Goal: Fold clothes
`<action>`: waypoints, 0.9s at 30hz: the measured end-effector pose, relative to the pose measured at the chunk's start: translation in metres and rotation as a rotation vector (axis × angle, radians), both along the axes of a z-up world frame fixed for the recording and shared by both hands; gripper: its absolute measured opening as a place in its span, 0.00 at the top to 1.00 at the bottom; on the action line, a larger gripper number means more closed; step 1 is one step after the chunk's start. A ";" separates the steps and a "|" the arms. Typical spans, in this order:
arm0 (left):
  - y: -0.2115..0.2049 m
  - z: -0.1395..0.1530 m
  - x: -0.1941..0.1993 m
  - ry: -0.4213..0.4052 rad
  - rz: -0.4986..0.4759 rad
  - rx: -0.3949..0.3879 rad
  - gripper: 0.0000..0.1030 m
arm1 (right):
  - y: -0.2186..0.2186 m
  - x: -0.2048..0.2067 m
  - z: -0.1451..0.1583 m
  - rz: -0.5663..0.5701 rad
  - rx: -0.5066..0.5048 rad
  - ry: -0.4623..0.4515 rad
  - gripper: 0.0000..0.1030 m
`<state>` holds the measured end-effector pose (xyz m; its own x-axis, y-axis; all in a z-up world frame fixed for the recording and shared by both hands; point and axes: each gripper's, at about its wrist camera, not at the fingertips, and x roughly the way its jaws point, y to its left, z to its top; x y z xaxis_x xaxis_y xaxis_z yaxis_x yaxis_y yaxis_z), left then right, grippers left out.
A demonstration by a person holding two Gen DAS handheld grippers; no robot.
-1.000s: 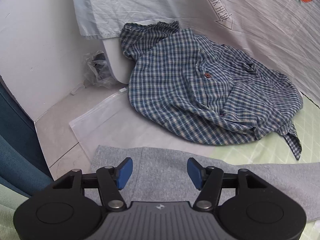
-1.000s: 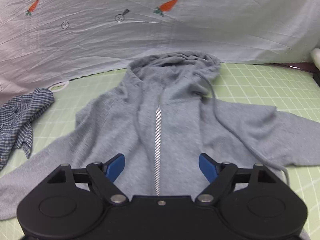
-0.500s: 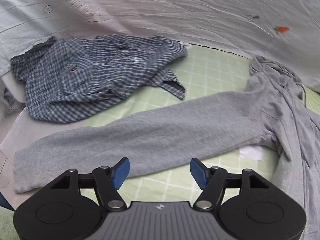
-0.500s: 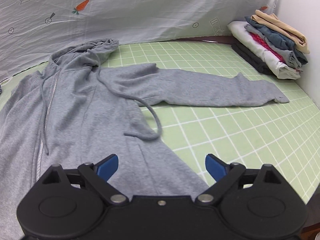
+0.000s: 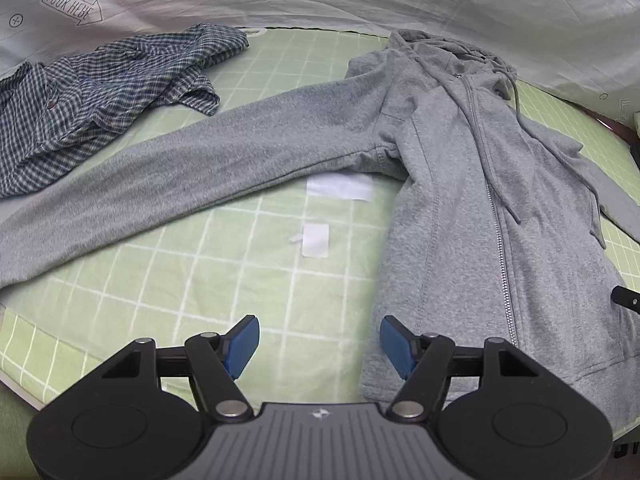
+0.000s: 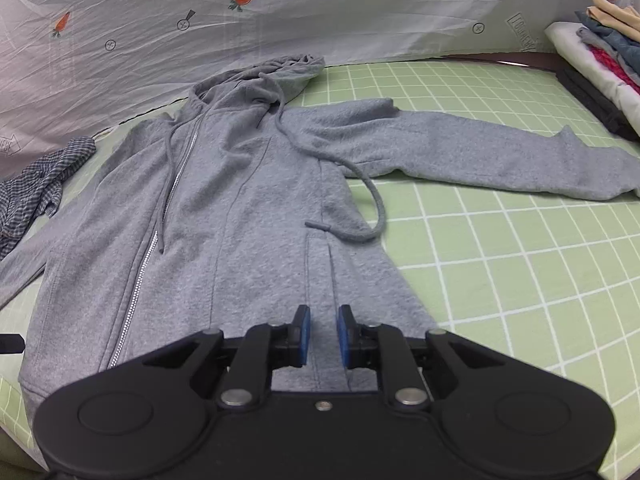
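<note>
A grey zip hoodie [image 5: 460, 200] lies face up on the green grid mat [image 5: 240, 280], both sleeves spread out and the hood at the far side. My left gripper [image 5: 320, 344] is open above bare mat, just left of the hoodie's lower left edge, with nothing between its pads. In the right wrist view my right gripper [image 6: 323, 334] is low over the hoodie [image 6: 240, 220] near its bottom hem, right of the zip. Its jaws are closing and only a narrow gap is left. Grey fabric shows through the gap, and I see none pinched.
A crumpled blue plaid shirt [image 5: 100, 92] lies at the far left of the mat. Folded clothes are stacked [image 6: 600, 48] at the far right. A white printed sheet [image 6: 360, 12] hangs behind. Two white labels [image 5: 340, 186] are stuck on the mat by the left sleeve.
My left gripper swept from the plaid shirt along the left sleeve to the hoodie's lower left edge. My right gripper shifted to the hoodie's right side, and its jaws went from wide to nearly closed.
</note>
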<state>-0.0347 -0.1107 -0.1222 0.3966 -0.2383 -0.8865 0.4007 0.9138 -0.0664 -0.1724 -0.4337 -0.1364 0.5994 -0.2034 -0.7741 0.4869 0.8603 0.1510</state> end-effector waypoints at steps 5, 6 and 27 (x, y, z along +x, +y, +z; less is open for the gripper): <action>0.004 -0.004 -0.014 0.020 0.046 0.006 0.34 | -0.006 -0.001 -0.010 -0.001 0.038 0.003 0.77; 0.005 -0.004 -0.016 0.022 0.050 0.006 0.34 | -0.008 -0.002 -0.010 -0.005 0.047 0.001 0.73; 0.002 0.017 -0.015 -0.039 0.173 -0.061 0.34 | -0.082 -0.064 0.040 -0.235 0.106 -0.216 1.00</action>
